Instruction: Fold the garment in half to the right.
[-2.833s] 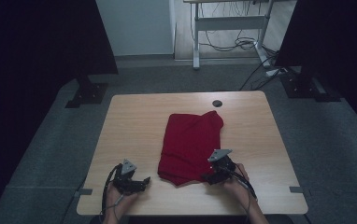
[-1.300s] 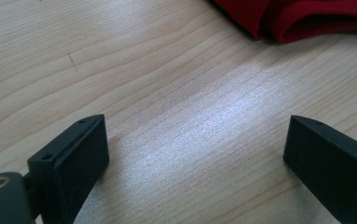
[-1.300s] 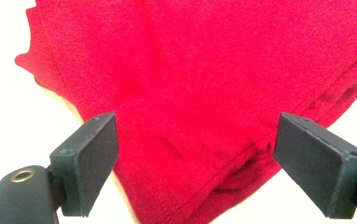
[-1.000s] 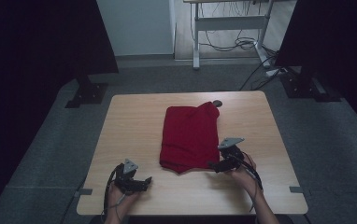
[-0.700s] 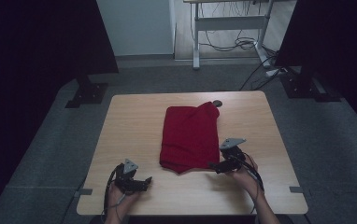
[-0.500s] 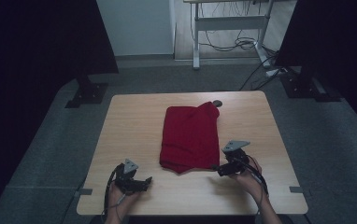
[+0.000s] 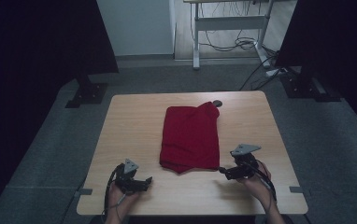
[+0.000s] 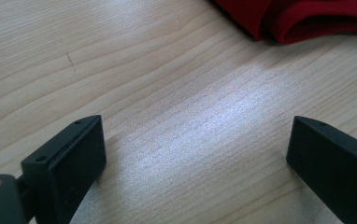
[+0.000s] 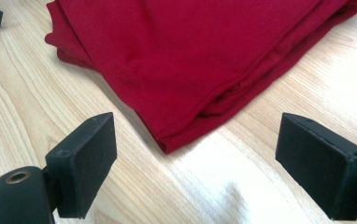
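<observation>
A folded red cloth (image 7: pixel 190 135) lies in the middle of the wooden table (image 7: pixel 130 121), its near right corner (image 9: pixel 167 144) a short way in front of my right gripper (image 9: pixel 200 168). That right gripper (image 7: pixel 223 171) is open, jaws wide with bare wood between them, just right of the cloth's near edge. My left gripper (image 7: pixel 146 181) rests low near the table's front left, open, with empty tabletop between its jaws (image 8: pixel 195 154). The cloth's near left folds (image 8: pixel 298 18) show at the top of the left gripper view.
A small dark round inset (image 7: pixel 217 103) sits in the table behind the cloth's far right corner. Beyond the table stand a desk frame with cables (image 7: pixel 232 28) and dark stands (image 7: pixel 88 93) on grey floor. The table's front edge lies close behind both hands.
My right gripper has slid right and back along the cloth's near right corner, staying open. The cloth lies flatter and neater than in the earliest frame. The left gripper has kept still.
</observation>
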